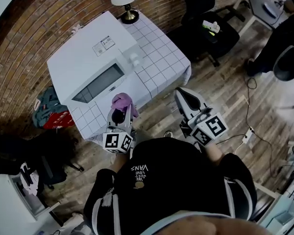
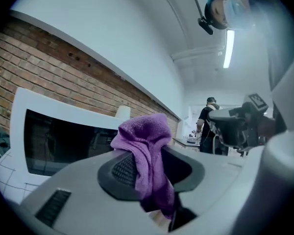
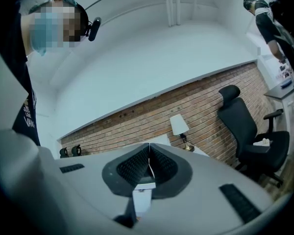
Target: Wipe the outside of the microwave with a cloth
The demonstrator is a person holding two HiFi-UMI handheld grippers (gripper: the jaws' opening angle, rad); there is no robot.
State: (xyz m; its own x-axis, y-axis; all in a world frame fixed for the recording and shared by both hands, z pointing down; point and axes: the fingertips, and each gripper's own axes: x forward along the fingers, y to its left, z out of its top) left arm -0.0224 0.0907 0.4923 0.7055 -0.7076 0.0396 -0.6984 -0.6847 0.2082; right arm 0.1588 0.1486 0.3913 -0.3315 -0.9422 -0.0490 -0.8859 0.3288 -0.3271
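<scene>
The left tongs (image 2: 152,169) were clamped on a purple cloth (image 2: 146,136), which bunched above the jaws and hung limp between them. It was held just in front of the microwave (image 1: 95,58) on the tiled bench (image 1: 161,58), and did not seem to touch the door. The right tongs (image 3: 148,166) were pressed together on nothing, off to the side. The cloth looked soft, light and floppy. A grip across its bunched middle should leave a pad free for pressing on the casing.
</scene>
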